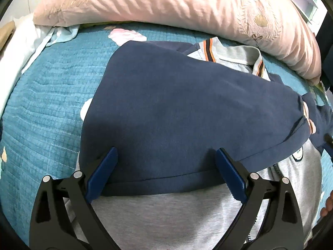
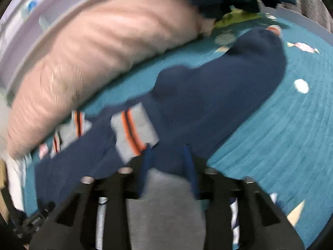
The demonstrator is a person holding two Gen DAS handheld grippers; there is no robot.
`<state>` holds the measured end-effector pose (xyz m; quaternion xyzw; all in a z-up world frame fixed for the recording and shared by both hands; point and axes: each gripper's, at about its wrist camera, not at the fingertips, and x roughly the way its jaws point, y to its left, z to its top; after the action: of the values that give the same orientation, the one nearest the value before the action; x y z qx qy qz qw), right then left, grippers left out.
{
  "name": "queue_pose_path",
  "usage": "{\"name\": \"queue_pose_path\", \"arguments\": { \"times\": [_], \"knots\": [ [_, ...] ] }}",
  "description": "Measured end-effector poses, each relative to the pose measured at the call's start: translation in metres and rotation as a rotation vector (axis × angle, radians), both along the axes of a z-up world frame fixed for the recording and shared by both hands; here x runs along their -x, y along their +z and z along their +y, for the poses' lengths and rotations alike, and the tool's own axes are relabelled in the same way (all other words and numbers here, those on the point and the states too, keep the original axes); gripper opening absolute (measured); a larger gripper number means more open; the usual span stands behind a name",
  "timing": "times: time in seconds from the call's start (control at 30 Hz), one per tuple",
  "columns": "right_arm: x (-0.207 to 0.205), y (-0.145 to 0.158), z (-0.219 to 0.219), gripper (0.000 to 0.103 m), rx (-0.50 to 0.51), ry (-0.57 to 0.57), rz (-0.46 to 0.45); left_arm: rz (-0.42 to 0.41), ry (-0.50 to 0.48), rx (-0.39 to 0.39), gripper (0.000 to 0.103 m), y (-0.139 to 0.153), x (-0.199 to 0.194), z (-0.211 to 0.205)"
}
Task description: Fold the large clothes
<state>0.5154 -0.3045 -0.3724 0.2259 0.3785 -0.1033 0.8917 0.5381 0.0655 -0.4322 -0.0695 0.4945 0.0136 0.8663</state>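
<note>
Left wrist view: jacket (image 1: 177, 108) half folded on bed (image 1: 41, 104).
Left gripper (image 1: 166, 156) spread over its hem; right gripper (image 2: 169, 152) parted, empty; pinch edges squarely.

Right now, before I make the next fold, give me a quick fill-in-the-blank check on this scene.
1. The jacket lies on a quilt whose colour is ____.
2. The pillow behind it is ____.
3. The left gripper stands ____ over the navy hem.
4. The cuff near the right gripper has orange and dark ____.

Missing: teal; pink; open; stripes
</note>
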Motion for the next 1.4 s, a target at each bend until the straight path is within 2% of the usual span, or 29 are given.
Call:
{"name": "queue_pose_path", "arguments": {
  "times": [0.03,0.13,0.23,0.3,0.37,0.47,0.67,0.73,0.8,0.83,0.87,0.9,0.97,1.03,1.17,1.23,1.3,1.4],
  "knots": [
    [0.004,0.004,-0.012,0.051,-0.003,-0.028,-0.015,-0.004,0.010,0.008,0.095,0.002,0.001,0.001],
    [0.008,0.014,-0.071,0.051,-0.043,-0.120,-0.064,-0.014,0.062,0.044,0.095,0.010,0.000,0.002],
    [0.006,0.017,-0.125,0.052,-0.036,-0.189,-0.092,-0.025,0.106,0.078,0.095,0.018,-0.002,0.000],
    [0.005,0.013,-0.158,0.053,-0.056,-0.238,-0.102,-0.059,0.106,0.062,0.095,0.028,-0.004,-0.008],
    [0.000,0.007,-0.188,0.054,-0.092,-0.276,-0.109,-0.093,0.079,0.008,0.095,0.038,-0.008,-0.020],
    [-0.009,-0.007,-0.233,0.054,-0.183,-0.340,-0.108,-0.072,0.037,-0.042,0.095,0.035,-0.014,-0.033],
    [-0.025,-0.039,-0.282,0.054,-0.380,-0.374,-0.117,-0.040,0.069,-0.074,0.095,0.021,-0.015,-0.032],
    [-0.028,-0.040,-0.289,0.055,-0.408,-0.377,-0.162,-0.031,0.058,-0.093,0.095,0.017,-0.015,-0.035],
    [-0.039,-0.047,-0.294,0.055,-0.447,-0.370,-0.159,-0.044,0.057,-0.096,0.095,0.017,-0.013,-0.035],
    [-0.045,-0.048,-0.297,0.049,-0.465,-0.366,-0.151,-0.045,0.057,-0.096,0.095,0.016,-0.013,-0.035],
    [-0.051,-0.052,-0.298,0.036,-0.487,-0.364,-0.142,-0.047,0.056,-0.096,0.095,0.016,-0.013,-0.035],
    [-0.055,-0.052,-0.297,0.009,-0.514,-0.343,-0.158,-0.046,0.053,-0.096,0.095,0.015,-0.013,-0.035],
    [-0.056,-0.036,-0.290,0.007,-0.472,-0.334,-0.192,-0.050,0.048,-0.083,0.095,0.017,-0.013,-0.033],
    [-0.050,0.005,-0.259,0.007,-0.290,-0.260,-0.261,-0.058,0.048,-0.052,0.095,0.021,-0.012,-0.029],
    [-0.033,0.072,-0.177,0.007,-0.033,-0.115,-0.345,-0.081,0.080,0.037,0.095,0.034,-0.009,-0.016],
    [-0.028,0.102,-0.110,0.007,0.115,0.006,-0.395,-0.090,0.087,0.046,0.095,0.040,-0.007,-0.011],
    [-0.026,0.118,-0.044,0.007,0.255,0.112,-0.420,-0.097,0.095,0.043,0.095,0.046,-0.001,-0.002],
    [-0.023,0.122,0.073,0.007,0.399,0.348,-0.449,-0.101,0.113,0.066,0.095,0.052,0.006,0.017]
  ]
}}
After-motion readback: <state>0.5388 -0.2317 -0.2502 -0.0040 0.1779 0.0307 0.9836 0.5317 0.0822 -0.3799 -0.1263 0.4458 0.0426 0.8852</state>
